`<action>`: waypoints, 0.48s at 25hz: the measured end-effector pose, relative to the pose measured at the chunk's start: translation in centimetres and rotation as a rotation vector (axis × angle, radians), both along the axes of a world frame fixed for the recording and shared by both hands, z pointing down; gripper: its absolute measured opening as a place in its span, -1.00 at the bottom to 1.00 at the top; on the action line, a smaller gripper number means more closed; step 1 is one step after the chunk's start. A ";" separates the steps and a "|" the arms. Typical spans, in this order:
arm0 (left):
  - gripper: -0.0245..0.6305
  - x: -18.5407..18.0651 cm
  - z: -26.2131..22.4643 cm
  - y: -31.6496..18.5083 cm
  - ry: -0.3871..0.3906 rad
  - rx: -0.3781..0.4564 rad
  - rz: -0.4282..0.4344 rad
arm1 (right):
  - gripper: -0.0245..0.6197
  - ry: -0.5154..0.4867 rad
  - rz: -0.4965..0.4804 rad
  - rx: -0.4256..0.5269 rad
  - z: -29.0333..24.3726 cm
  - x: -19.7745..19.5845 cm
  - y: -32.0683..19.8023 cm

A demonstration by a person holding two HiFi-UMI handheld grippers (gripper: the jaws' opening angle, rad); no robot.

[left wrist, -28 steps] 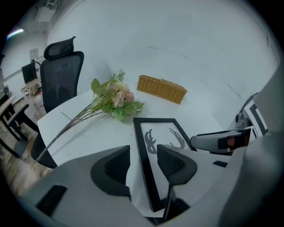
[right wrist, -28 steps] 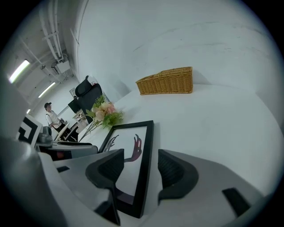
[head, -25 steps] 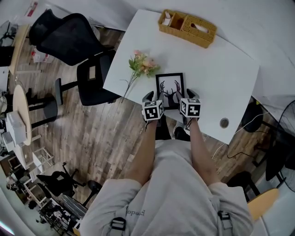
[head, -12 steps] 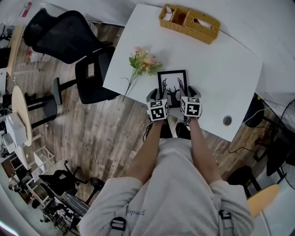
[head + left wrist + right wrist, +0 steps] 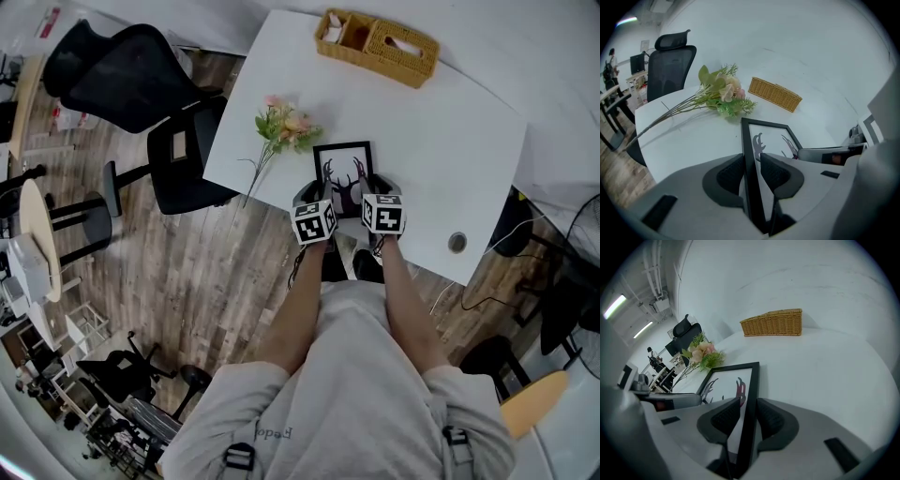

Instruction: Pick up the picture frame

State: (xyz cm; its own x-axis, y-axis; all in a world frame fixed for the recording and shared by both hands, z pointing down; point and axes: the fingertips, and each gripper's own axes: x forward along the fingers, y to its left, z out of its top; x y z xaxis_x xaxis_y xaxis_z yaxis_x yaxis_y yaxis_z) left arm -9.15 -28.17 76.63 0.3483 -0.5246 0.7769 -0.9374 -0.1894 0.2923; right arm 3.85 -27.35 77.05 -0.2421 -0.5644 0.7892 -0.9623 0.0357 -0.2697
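Head view: the black-edged rectangular picture frame point(image 5: 343, 165) with a dark antler print lies on the white rectangular table point(image 5: 450, 141), at its near edge, in the middle of the picture. The person's forearms reach up from the lower centre, one gripper at each lower corner of the picture frame.

Left gripper point(image 5: 312, 195): set on the frame's left rail. In the left gripper view the black rail runs between the two dark ribbed pads point(image 5: 729, 171), and both pads lie against it. The jaws have just been closing, and now grasp the picture frame.

Right gripper point(image 5: 380, 187): set on the frame's right rail. In the right gripper view the rail stands between the pads point(image 5: 771, 418), which press on it from both sides. These jaws have also just been closing, and are clenched on the picture frame.

Whether the frame is off the tabletop cannot be told.

Other items: a spray of pink and green artificial flowers point(image 5: 286, 127) lies just left of the frame. A woven yellow rectangular basket point(image 5: 377, 47) sits at the far edge, top of the picture, well apart from the frame. A black office chair point(image 5: 141, 80) stands on the wood floor at upper left.
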 end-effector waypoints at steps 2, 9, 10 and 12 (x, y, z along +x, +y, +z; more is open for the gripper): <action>-0.56 -0.1 0.0 -0.1 0.034 -0.018 0.003 | -0.57 -0.013 -0.008 -0.004 0.0 0.1 -0.1; -0.64 -0.7 0.3 -0.1 0.173 -0.101 0.022 | -0.67 -0.161 -0.038 -0.046 0.1 0.5 0.4; -0.64 -0.7 0.3 0.0 0.172 -0.104 0.025 | -0.67 -0.162 -0.036 -0.051 0.1 0.5 0.4; -0.64 -0.7 0.2 -0.1 0.133 -0.097 0.027 | -0.67 -0.111 -0.030 -0.052 0.1 0.4 0.4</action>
State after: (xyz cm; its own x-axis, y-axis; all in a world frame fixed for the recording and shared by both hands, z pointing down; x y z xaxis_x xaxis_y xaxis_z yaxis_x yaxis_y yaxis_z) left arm -9.86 -28.27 76.86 0.4649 -0.4382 0.7693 -0.8839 -0.1792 0.4321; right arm 4.28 -26.95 77.11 -0.3453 -0.5144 0.7849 -0.9253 0.0469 -0.3764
